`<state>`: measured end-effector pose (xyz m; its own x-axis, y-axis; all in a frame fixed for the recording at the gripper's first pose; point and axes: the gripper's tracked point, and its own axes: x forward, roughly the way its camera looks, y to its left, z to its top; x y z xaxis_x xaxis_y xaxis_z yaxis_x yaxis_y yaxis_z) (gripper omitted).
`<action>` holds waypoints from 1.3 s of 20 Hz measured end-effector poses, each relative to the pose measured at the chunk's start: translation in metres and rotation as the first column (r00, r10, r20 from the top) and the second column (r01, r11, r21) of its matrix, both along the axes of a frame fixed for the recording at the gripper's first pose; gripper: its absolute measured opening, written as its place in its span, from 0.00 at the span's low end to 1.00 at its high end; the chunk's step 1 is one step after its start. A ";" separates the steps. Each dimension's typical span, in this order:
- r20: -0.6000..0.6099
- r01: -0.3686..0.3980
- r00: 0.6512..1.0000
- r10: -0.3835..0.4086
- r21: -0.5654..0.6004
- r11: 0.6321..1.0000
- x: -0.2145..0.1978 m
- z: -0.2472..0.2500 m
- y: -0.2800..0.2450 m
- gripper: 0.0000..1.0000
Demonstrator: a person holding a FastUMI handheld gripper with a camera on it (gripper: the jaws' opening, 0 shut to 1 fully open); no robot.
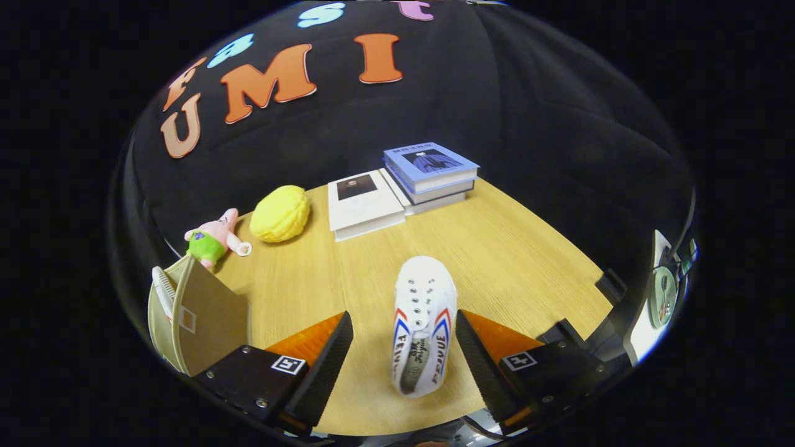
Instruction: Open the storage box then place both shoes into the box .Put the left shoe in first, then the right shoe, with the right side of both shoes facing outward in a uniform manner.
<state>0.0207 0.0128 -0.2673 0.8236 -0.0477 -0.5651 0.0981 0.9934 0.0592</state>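
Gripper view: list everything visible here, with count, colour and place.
shoe: 1, white with red and blue stripes, between the fingers, untouched
box: 1, beige, beside the near finger on one side, lid raised
books: 3, two stacked blue-grey, one white beside them, far end of table
bun toy: 1, yellow, beside the white book
plush: 1, pink and green, behind the box
table: 1, light wood
hand-held gripper: 1, open around the shoe
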 end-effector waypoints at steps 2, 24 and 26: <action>-0.016 0.042 0.999 -0.042 0.002 0.999 -0.001 -0.014 -0.020 0.99; -0.151 0.122 0.983 -0.105 0.107 0.987 0.018 -0.095 -0.027 0.37; -0.154 0.109 0.983 -0.098 0.068 0.992 0.018 -0.095 -0.028 0.27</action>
